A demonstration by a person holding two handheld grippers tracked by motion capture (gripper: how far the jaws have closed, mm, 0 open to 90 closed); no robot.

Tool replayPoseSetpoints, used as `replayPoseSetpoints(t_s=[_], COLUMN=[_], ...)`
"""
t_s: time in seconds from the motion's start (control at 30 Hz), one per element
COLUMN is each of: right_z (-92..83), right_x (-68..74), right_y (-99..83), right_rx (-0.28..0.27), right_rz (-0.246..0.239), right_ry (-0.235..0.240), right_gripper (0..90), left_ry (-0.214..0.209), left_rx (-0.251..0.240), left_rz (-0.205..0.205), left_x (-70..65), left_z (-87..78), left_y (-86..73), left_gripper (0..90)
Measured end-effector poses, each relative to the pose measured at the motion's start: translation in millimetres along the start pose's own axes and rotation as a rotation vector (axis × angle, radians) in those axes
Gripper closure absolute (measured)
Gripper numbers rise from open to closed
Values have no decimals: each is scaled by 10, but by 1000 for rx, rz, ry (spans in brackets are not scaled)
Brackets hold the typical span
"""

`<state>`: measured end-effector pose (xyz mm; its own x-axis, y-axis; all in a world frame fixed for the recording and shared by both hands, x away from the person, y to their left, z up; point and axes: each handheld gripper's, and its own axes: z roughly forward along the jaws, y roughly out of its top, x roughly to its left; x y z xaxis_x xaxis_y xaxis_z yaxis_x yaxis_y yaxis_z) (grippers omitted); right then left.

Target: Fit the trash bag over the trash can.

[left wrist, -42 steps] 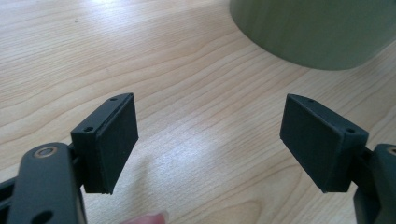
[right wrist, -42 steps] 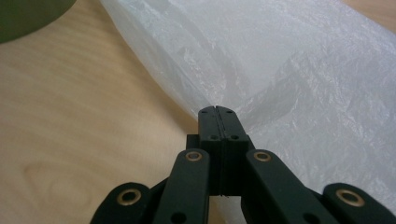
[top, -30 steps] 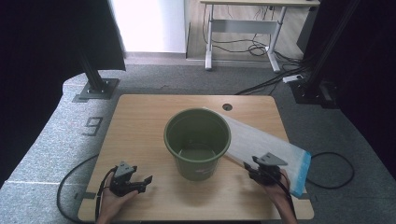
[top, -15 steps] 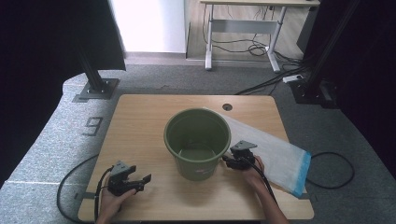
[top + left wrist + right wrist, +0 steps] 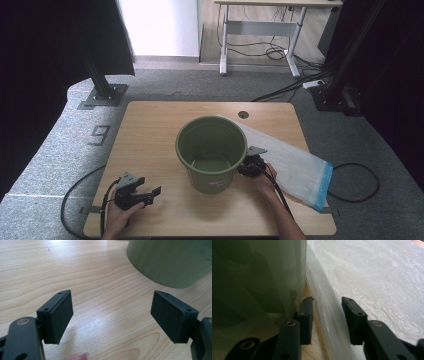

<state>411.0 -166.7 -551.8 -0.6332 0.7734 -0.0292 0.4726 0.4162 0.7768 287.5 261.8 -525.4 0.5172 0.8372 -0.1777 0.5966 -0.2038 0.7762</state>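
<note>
A green bucket (image 5: 210, 150) stands upright in the middle of the wooden table (image 5: 150, 125). A translucent white plastic bag (image 5: 292, 162) with a blue end lies flat to its right, one corner tucked against the bucket. My right gripper (image 5: 245, 167) sits low between the bucket and the bag. In the right gripper view the bucket wall (image 5: 257, 277) is at the left, and the raised edge of the bag (image 5: 327, 307) runs between the jaws of the right gripper (image 5: 327, 301). They have just been closing, and gaps still show beside the pads. My left gripper (image 5: 142, 192) rests open near the front left, with bare wood between the jaws of the left gripper (image 5: 111, 312).
The bucket's side (image 5: 170, 262) stands ahead and to the right of the left gripper. A cable hole (image 5: 243, 114) sits near the table's far edge. Black cables (image 5: 75, 200) trail off the front left and the right. Grey floor surrounds the table.
My right gripper has moved left from the bag's near end to the bucket's right side, at the bag's edge. The left gripper has stayed put.
</note>
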Motion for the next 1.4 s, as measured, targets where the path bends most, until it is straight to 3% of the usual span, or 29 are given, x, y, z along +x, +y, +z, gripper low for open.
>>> replayPoseSetpoints(t_s=[0.2,0.23,0.4,0.53,0.8,1.0,1.4], right_z=[14,8,-95,-314,-725,-1006,-1499], right_x=[-31,-46,-148,-247,-340,-386,-440], right_y=[10,7,-14,10,113,204,433], right_rx=[-1,-7,-72,-174,-361,-467,-581], right_rz=[12,24,83,152,226,280,280], right_ry=[6,11,-15,-32,-60,-45,-49], right_gripper=[874,885,887,887,888,888,889], left_ry=[0,2,7,11,24,25,14], left_rx=[5,7,8,3,-17,-48,-25], left_rz=[3,4,4,-8,-8,-18,-7], left_x=[-4,-2,16,41,32,36,29], left_z=[8,8,0,-10,-39,-64,-32], left_y=[-4,-5,-13,-23,-16,-1,-1], left_gripper=[181,181,181,181,186,191,190])
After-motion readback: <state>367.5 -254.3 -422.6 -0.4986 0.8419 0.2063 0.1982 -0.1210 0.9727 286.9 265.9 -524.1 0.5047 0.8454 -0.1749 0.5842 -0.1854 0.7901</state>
